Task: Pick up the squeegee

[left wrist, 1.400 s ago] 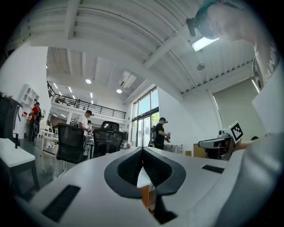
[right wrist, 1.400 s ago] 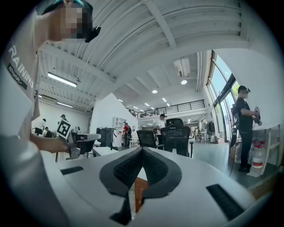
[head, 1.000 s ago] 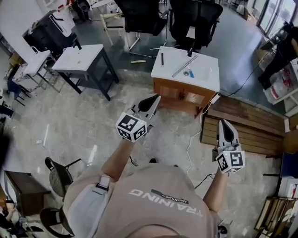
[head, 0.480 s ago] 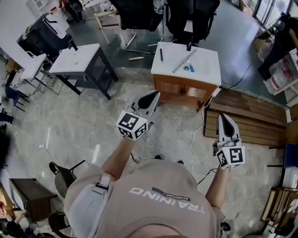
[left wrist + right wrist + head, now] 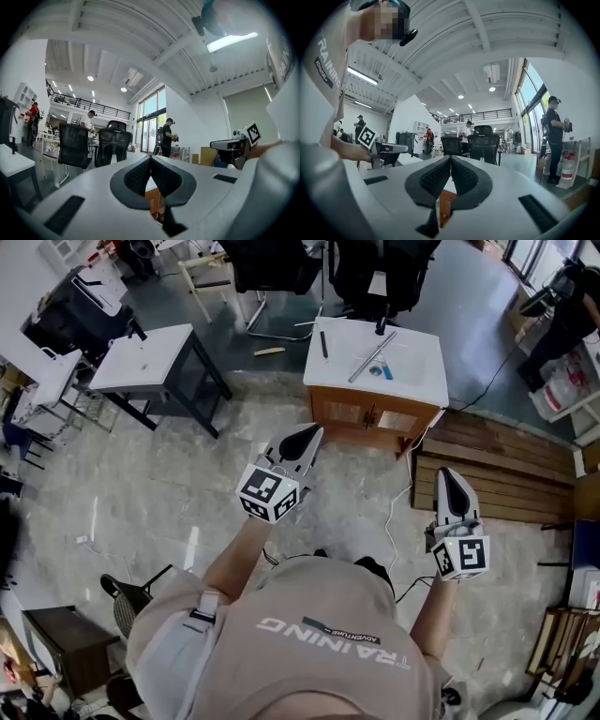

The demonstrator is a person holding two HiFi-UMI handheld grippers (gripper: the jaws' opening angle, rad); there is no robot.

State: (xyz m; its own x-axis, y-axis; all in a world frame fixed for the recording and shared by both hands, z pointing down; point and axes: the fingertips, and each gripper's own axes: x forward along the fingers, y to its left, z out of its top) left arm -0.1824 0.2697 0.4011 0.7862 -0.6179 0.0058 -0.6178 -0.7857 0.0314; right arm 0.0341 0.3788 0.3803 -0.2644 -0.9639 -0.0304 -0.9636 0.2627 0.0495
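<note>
the pick-up is not yet under way, and nothing is being held. the person [image 5: 309, 643] is standing on the floor [image 5: 141, 493], well apart from the cabinet [image 5: 370, 418], and is holding both claws out level toward it. the left gripper [image 5: 308, 436] is showing its jaws pressed fully together in its own view, with nothing between them. the right gripper [image 5: 448, 476] is looking the same, pads meeting and empty. the squeegee [image 5: 372, 356] — judging by shape, the long silver bar — is lying slantwise across the middle of the cabinet's white top [image 5: 422, 381]. it is running from near the back edge toward the front edge, with a small bluish thing [image 5: 378, 371] just beside it. a dark stick [image 5: 322, 344] is lying near the top's left edge. all of the task is left to do: closing in on the cabinet, opening one claw, bringing it around the bar, gripping and lifting.
</note>
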